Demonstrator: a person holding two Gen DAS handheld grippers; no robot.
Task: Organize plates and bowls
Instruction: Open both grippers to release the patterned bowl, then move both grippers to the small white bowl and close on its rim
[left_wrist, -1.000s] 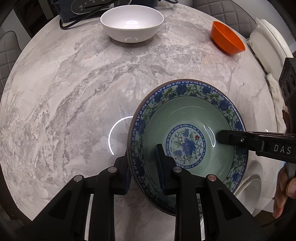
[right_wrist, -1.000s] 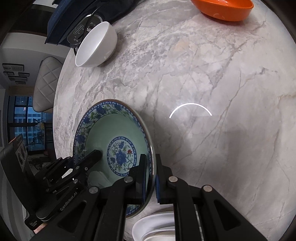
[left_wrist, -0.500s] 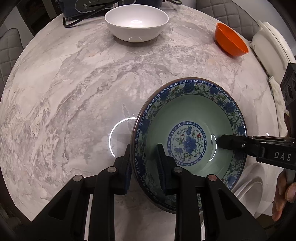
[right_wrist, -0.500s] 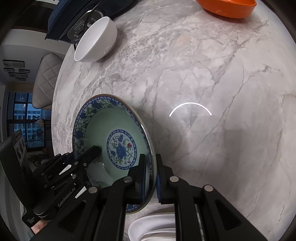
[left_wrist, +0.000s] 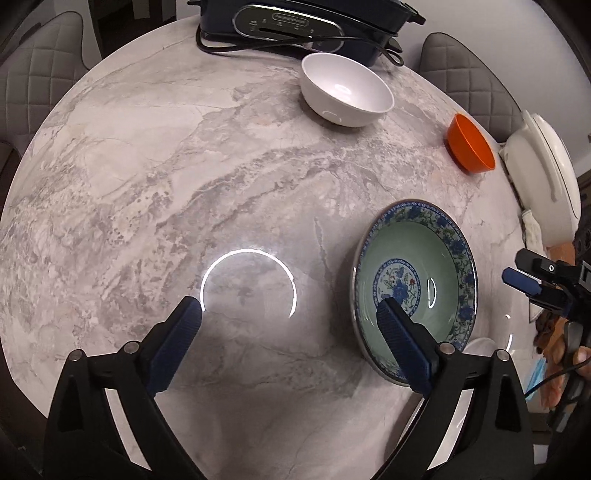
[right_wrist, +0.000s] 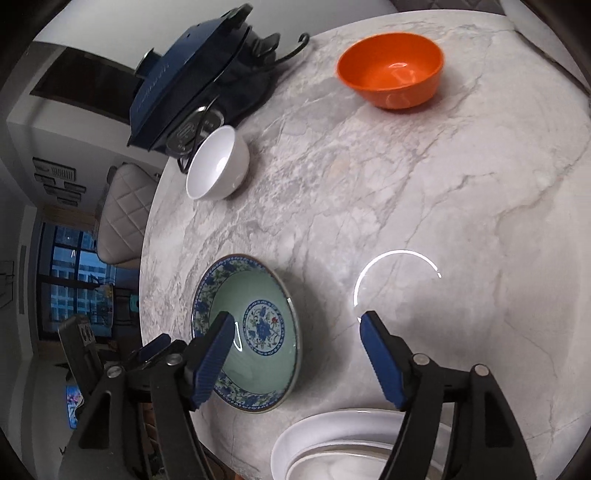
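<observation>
- Hovering over the marble table, I have my left gripper spread wide with nothing in it; its right finger hangs above the near side of the blue-and-green floral bowl, its left finger over bare marble.
- My right gripper is spread wide too and holds nothing; its left finger sits over that bowl's near rim, its right finger over open table.
- That floral bowl sits flat on the table near the edge closest to me, with a white plate stack just beside it at the very edge.
- The white bowl stands far across by the dark blue electric cooker, and the orange bowl sits well apart toward the far right.
- Risk, as I judge it: both grippers crowd the same bowl, so if I swing either one toward the next dish, a finger could clip the rim and shove the bowl toward the table edge or against the plates.
- Another risk: the glazed rim looks slick and thin, so a shallow pinch on it could let the bowl tip out.
- The cooker's cord trails near the white bowl; reaching there could snag it.
- Writing: the cooker's control panel carries small lettering that I cannot read, and I make out no other legible label.
</observation>
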